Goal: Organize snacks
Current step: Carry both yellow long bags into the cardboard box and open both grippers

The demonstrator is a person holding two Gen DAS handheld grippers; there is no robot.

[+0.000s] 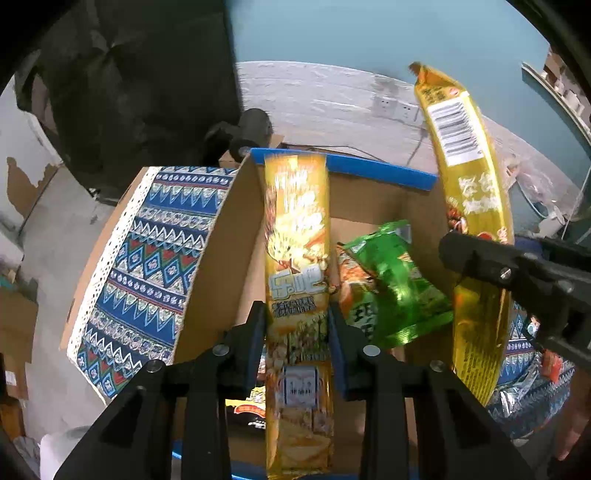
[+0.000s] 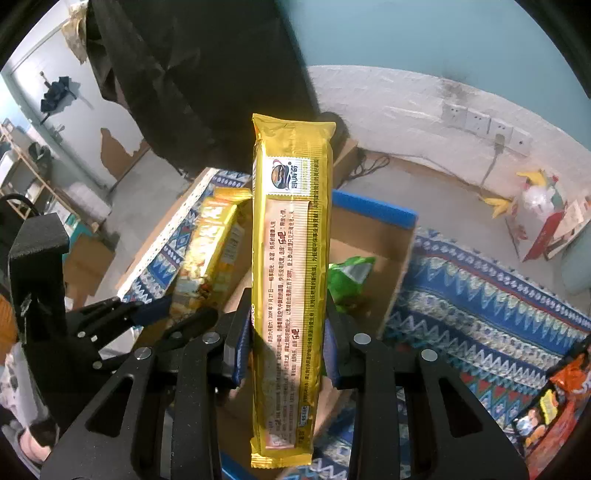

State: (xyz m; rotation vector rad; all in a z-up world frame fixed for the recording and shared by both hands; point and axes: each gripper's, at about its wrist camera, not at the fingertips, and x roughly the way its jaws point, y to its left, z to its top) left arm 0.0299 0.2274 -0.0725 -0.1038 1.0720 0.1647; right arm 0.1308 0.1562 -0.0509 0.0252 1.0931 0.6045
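Left gripper (image 1: pixel 297 332) clamps one yellow snack packet (image 1: pixel 297 258), right gripper (image 2: pixel 288 347) clamps another packet (image 2: pixel 290 280), both above the cardboard box (image 1: pixel 221 258).

Setting: lived-in room of a home, somewhat worn. Teal wall (image 2: pixel 424 33) over a scuffed white lower band with a row of wall sockets (image 2: pixel 484 127). Peeling paint patch (image 2: pixel 118 151) on the left wall. Patterned blue tablecloth (image 2: pixel 480 314) under a cardboard box (image 2: pixel 391 258); folded umbrella (image 2: pixel 59 96) hangs by the door
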